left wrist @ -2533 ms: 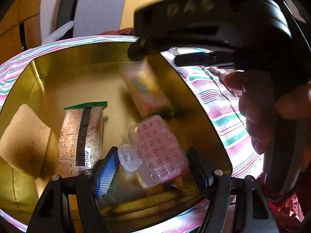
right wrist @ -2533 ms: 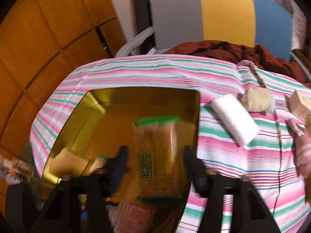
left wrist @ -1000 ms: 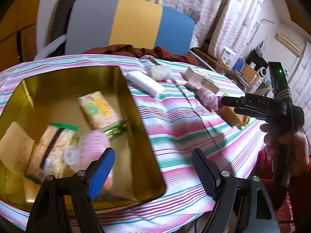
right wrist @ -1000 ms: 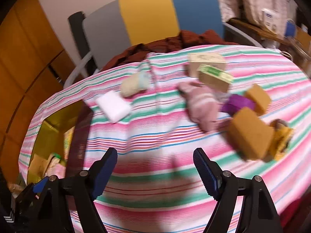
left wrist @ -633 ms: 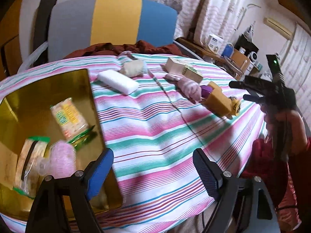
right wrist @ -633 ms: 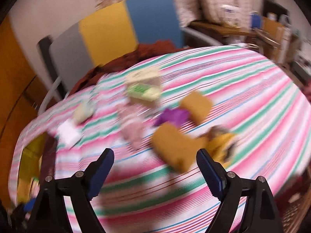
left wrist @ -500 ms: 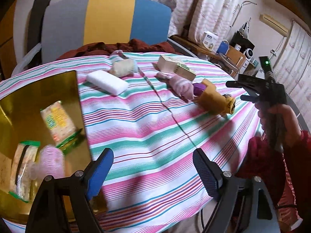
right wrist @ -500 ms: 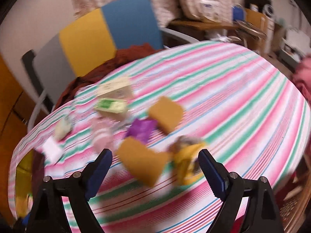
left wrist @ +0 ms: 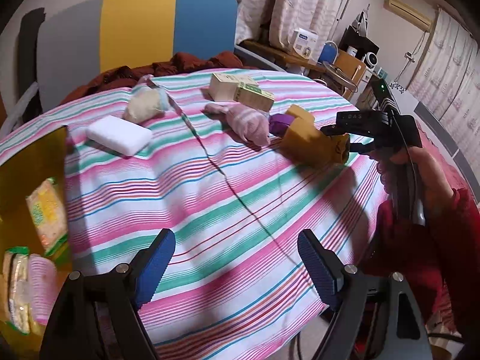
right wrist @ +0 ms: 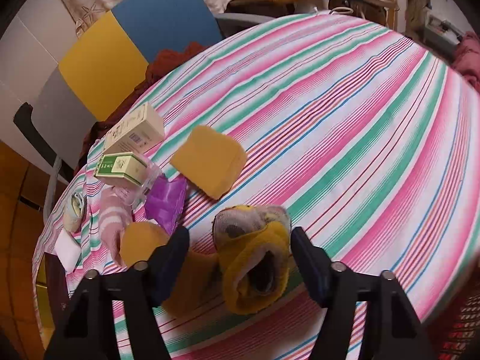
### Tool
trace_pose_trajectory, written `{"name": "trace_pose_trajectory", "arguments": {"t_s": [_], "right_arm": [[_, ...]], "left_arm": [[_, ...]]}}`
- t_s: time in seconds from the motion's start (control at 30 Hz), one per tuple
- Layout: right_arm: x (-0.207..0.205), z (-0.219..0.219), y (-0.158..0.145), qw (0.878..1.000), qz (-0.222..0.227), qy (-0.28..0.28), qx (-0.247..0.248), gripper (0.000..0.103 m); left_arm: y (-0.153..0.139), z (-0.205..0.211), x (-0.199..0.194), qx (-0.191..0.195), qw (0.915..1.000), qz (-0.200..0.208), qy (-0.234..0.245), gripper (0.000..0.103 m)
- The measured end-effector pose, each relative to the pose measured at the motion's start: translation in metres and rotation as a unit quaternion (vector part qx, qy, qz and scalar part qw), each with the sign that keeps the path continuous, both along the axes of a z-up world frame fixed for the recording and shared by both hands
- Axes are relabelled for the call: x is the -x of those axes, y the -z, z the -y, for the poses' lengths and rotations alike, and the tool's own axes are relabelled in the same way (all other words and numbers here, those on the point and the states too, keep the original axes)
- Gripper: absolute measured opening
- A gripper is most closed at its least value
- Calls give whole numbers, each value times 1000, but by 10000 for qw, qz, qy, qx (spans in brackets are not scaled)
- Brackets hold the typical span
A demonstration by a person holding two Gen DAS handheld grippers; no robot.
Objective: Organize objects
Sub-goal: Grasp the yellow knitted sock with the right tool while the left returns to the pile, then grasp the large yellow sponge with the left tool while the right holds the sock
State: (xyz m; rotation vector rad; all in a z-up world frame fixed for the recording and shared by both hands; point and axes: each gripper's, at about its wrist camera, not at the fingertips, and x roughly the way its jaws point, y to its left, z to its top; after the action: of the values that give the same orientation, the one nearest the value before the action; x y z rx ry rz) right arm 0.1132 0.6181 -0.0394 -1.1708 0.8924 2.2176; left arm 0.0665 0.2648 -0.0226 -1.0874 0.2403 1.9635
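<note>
A gold tin (left wrist: 27,162) at the table's left holds snack packets and a pink roller. My left gripper (left wrist: 237,261) is open and empty above the striped cloth, right of the tin. My right gripper (right wrist: 240,252) is open, its jaws standing either side of a rolled yellow sock (right wrist: 255,264) without closing on it; it also shows in the left wrist view (left wrist: 345,138). Nearby lie two orange sponges (right wrist: 210,162), a purple packet (right wrist: 168,198), a pink sock (left wrist: 246,120), two small boxes (left wrist: 240,91), a white sponge (left wrist: 118,133) and a cream bundle (left wrist: 145,105).
The round table wears a pink, green and white striped cloth (left wrist: 240,198). A grey, yellow and blue chair (left wrist: 135,27) with a dark red cloth stands behind it. A thin cord (left wrist: 222,177) runs across the cloth. Shelves with boxes stand at the back right.
Both grippers left the gold tin and swung right. The right gripper dropped the snack packet into the tin, crossed the table and now straddles the yellow sock.
</note>
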Motion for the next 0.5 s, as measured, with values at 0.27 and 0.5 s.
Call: {"name": "trace_pose_trajectory", "arguments": {"t_s": [0.27, 0.5], "right_arm": [[-8, 1, -2, 9999, -114, 1, -20, 39], [-23, -12, -4, 9974, -506, 407, 312, 39]], "left_arm": [[5, -44, 1, 82, 9995, 106, 270, 85], [12, -97, 7, 11, 9981, 465, 406, 85]]}}
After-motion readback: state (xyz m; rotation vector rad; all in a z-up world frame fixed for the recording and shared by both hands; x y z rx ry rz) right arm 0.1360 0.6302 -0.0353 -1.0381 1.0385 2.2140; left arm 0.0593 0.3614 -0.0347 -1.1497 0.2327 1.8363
